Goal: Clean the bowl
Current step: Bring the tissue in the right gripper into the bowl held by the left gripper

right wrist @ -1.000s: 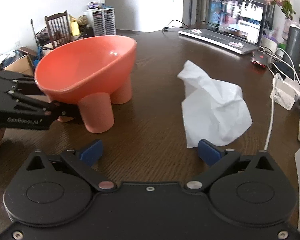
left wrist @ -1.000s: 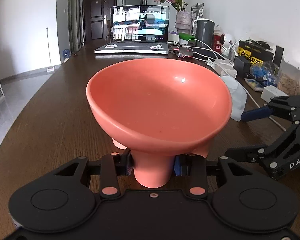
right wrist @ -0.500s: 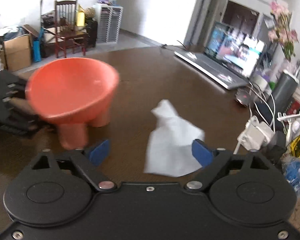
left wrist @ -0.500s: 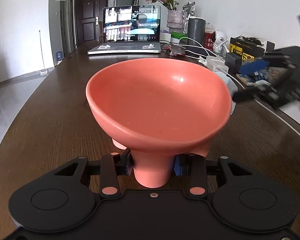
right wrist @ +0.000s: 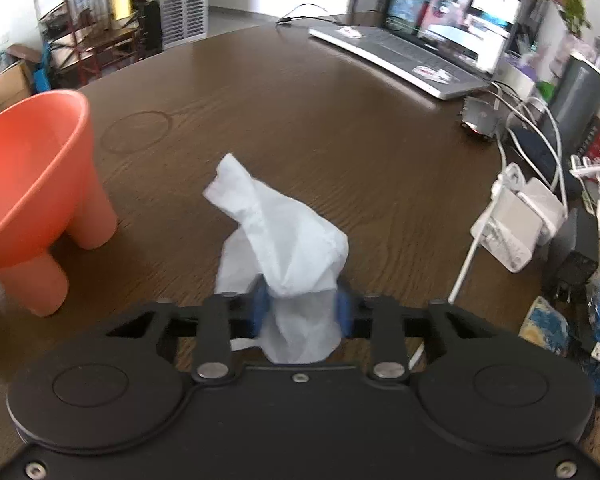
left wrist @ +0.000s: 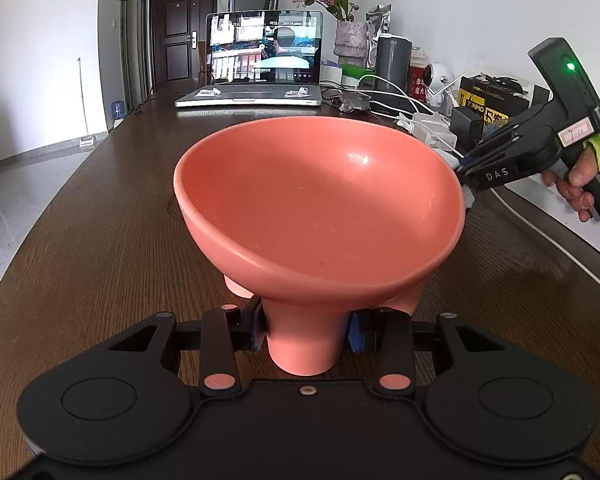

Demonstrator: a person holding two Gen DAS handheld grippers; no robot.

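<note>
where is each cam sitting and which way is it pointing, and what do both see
Left wrist: rides on the left gripper, facing along the dark wooden table toward the open laptop; its fingers clamp a leg of the salmon-pink footed bowl; the person's right hand shows.
Right wrist: rides on the right gripper, facing down across the table; its fingers pinch a crumpled white tissue.
Shared: bowl, table, laptop.

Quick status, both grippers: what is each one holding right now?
Left gripper: shut on one leg of the orange bowl.
Right gripper: shut on the white tissue.
</note>
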